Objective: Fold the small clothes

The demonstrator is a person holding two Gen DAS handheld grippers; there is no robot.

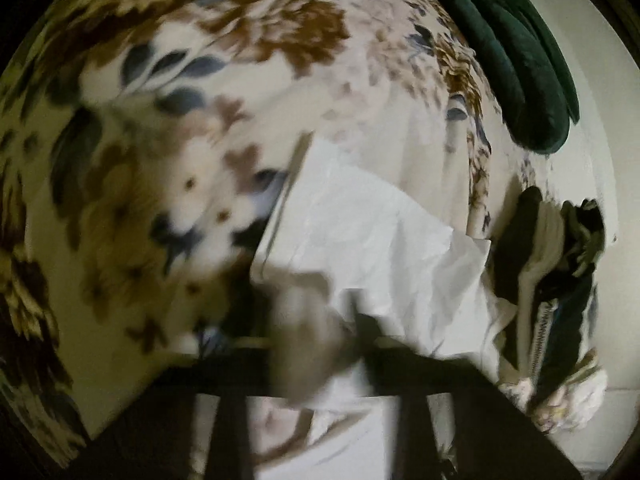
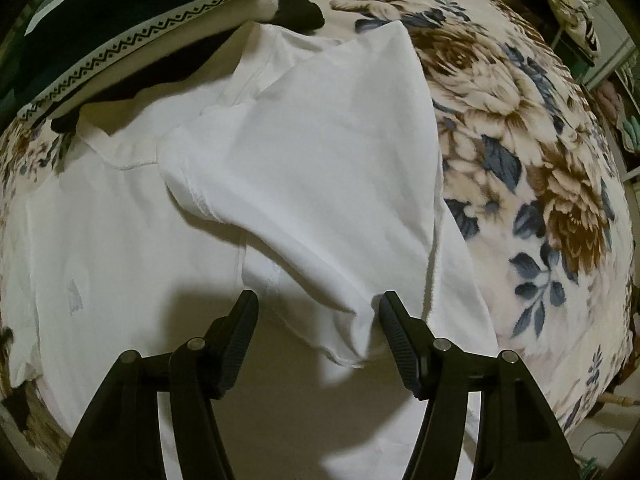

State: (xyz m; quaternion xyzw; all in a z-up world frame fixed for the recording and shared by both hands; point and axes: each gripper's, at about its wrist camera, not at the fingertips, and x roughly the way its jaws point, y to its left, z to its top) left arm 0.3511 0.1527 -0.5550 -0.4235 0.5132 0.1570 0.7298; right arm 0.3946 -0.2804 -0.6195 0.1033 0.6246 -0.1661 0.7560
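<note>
- I am holding the right gripper (image 2: 318, 312) with its jaws spread wide at the bottom centre of the right wrist view; a hem of the white shirt (image 2: 304, 184) is lying between them, brushing the right finger, not pinched.
- The shirt is spreading from lower left to upper centre over the floral blanket (image 2: 540, 160), one flap already folded across the middle.
- A dark patterned garment (image 2: 120, 12) is waiting in the upper left, touching the shirt's far edge.
- In the blurred left wrist view, I cannot tell how the left gripper (image 1: 316, 344) is set; white cloth is hanging around it at lower centre.
- A green cushion (image 1: 516, 52) is sitting in the upper right.
- I judge the fold is midway: next I need to close on the hem and carry it across.
</note>
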